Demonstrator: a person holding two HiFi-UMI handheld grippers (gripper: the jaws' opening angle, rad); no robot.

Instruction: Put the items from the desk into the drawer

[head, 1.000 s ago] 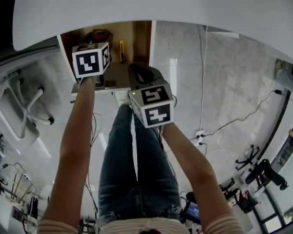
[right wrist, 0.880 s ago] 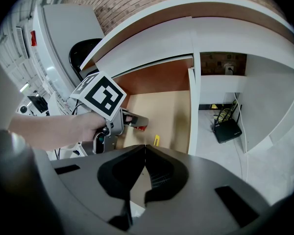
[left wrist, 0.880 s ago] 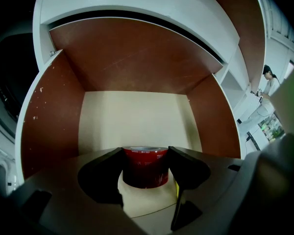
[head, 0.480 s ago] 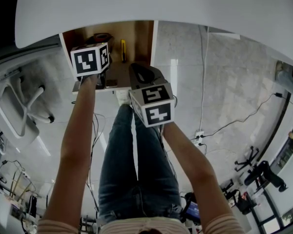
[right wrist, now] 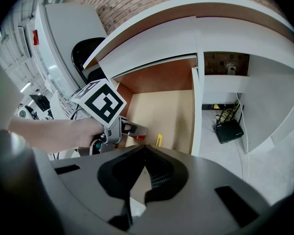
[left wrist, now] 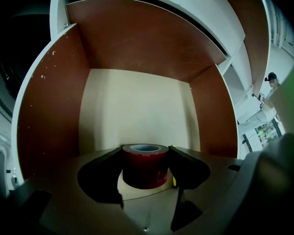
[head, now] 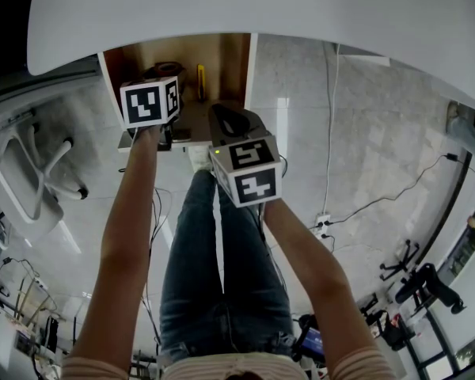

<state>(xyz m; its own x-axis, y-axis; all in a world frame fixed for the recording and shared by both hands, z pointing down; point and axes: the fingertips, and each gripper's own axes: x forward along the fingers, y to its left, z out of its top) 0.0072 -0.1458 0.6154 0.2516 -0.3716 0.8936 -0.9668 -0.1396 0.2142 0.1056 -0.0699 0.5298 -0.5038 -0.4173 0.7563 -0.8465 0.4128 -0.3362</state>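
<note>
The drawer point(head: 218, 57) stands open under the white desk point(head: 261, 6); its floor point(left wrist: 137, 111) is beige and its walls brown. My left gripper point(left wrist: 146, 150) reaches into it, shut on a dark red tape roll point(left wrist: 145, 169). The right gripper view shows the same left gripper point(right wrist: 137, 131) with the tape roll point(right wrist: 140, 137) at its tips. A yellow utility knife point(head: 199, 81) lies on the drawer floor just right of them. My right gripper point(right wrist: 143, 148) is shut and empty, hanging at the drawer's front edge point(head: 231, 122).
A white office chair point(head: 32, 180) stands to the left. Cables point(head: 330, 117) run over the tiled floor on the right. A black box point(right wrist: 229, 130) sits on the floor under the desk, right of the drawer. The person's legs point(head: 222, 267) are below the drawer.
My left gripper with the tape roll has shifted slightly to the right inside the drawer. The right gripper has stayed in place.
</note>
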